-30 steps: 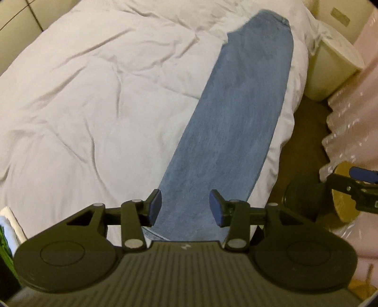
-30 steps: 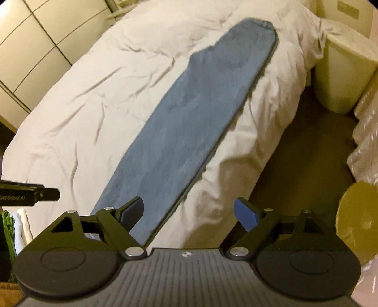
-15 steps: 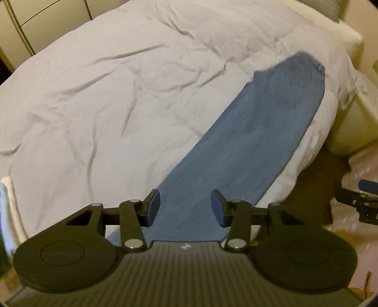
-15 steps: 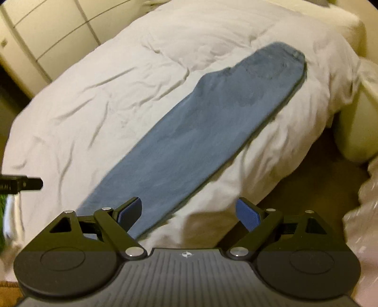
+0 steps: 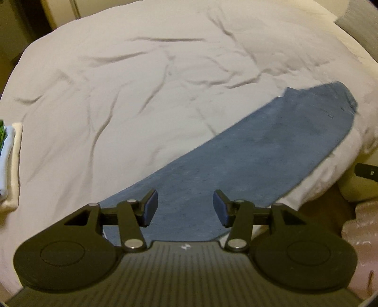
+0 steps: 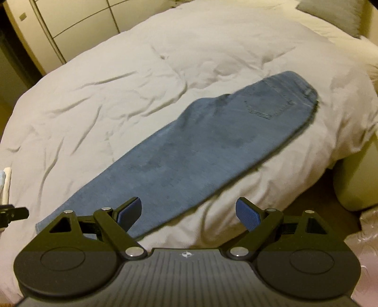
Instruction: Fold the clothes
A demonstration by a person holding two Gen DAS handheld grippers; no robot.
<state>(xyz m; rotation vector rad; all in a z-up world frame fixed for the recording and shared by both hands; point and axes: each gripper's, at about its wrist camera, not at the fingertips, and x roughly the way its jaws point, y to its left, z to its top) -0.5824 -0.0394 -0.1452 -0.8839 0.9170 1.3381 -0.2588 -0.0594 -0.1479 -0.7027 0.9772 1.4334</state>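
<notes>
A pair of blue jeans (image 5: pixel 248 160) lies flat on the white duvet, folded lengthwise into one long strip, waistband at the far right and leg hems near me. It also shows in the right wrist view (image 6: pixel 212 146), where a back pocket is visible near the waistband. My left gripper (image 5: pixel 185 207) is open and empty, hovering over the hem end of the jeans. My right gripper (image 6: pixel 189 212) is open and empty, above the near edge of the jeans and the duvet's side.
The white duvet (image 5: pixel 141 82) covers the whole bed. A stack of folded clothes (image 5: pixel 7 153) sits at the bed's left edge. A cream bin (image 6: pixel 354 186) stands on the floor at the right. Wardrobe doors (image 6: pixel 82 19) are behind the bed.
Both grippers have swung left, so the jeans now run diagonally toward the right instead of straight ahead. Both stay open. The jeans have not moved.
</notes>
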